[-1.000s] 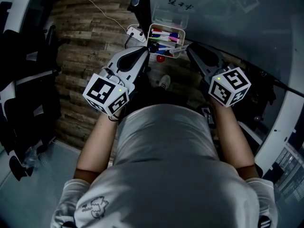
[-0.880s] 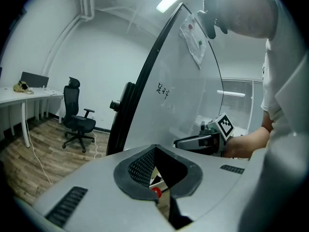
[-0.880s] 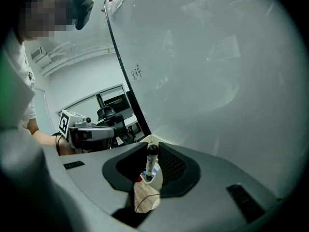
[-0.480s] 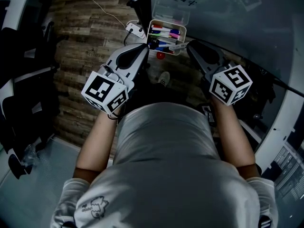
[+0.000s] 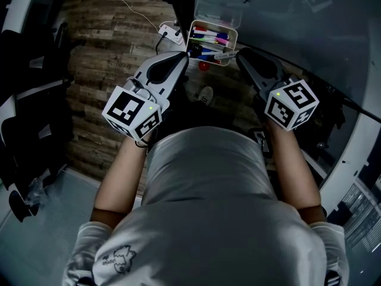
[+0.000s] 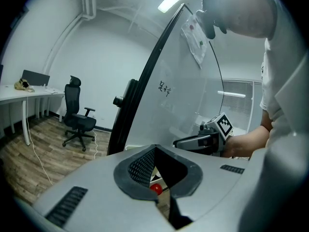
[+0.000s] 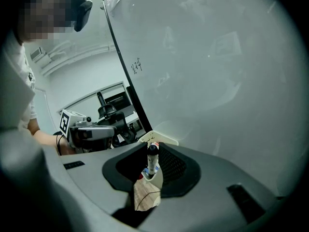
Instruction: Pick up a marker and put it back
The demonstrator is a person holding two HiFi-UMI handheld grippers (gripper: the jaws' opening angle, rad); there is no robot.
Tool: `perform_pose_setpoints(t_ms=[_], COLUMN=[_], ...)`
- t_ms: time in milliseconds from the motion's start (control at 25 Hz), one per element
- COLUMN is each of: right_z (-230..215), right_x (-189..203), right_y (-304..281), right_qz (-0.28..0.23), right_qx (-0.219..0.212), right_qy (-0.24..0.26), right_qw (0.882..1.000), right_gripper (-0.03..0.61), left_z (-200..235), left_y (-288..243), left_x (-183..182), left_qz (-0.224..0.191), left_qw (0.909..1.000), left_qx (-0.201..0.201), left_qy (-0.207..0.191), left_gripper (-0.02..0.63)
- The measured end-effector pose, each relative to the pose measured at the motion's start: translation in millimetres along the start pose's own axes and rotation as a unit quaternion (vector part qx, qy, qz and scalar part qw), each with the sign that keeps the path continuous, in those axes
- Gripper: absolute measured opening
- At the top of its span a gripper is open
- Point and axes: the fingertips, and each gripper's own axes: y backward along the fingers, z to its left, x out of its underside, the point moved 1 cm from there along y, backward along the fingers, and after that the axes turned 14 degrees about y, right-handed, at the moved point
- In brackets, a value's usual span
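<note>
Seen from above, a person in a grey shirt (image 5: 205, 189) holds a gripper in each hand at a glass whiteboard (image 5: 297, 28). A white tray (image 5: 190, 37) of coloured pens hangs on the board at twelve o'clock from the person.

The right gripper (image 5: 239, 55) reaches in from five o'clock of the tray. Its jaws are clamped on a marker (image 5: 225, 56) with a white barrel. The marker lies crosswise at the tray's five o'clock corner, its free end pointing toward nine o'clock, over the tray's near rim. Whether it touches the rim cannot be told. In the right gripper view the marker (image 7: 152, 159) stands between the two pads with its dark cap at twelve o'clock, and the tray's pale edge shows just beyond it.

The left gripper (image 5: 181, 57) points at the tray from seven o'clock, just beside it. In the left gripper view its jaws (image 6: 154, 148) meet at their tips with nothing gripped. A small red ball (image 6: 155, 188) shows through the gap behind the tips. The same red ball (image 5: 204, 66) sits just below the tray at six o'clock.

A wooden floor (image 5: 113, 40) lies at nine o'clock of the tray, with a white power strip (image 5: 169, 33) on it. A black office chair (image 6: 77, 115) stands at nine o'clock in the left gripper view.
</note>
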Motion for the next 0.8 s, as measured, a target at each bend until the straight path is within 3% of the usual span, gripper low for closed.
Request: perform_pose_setpoints(t_ms=[800], right_z=[-5], right_x=[-11], right_y=[5], right_qz=[-0.011], right_qx=[0.012], right_qy=[0.007], right_qw=[1.0], right_gripper=[0.081], left_z=[-7], left_y=[7], left_x=[-3], left_qz=[0.006], left_qw=[0.9999], left_qx=[0.011], left_qy=[-0.006], left_gripper=[0.005])
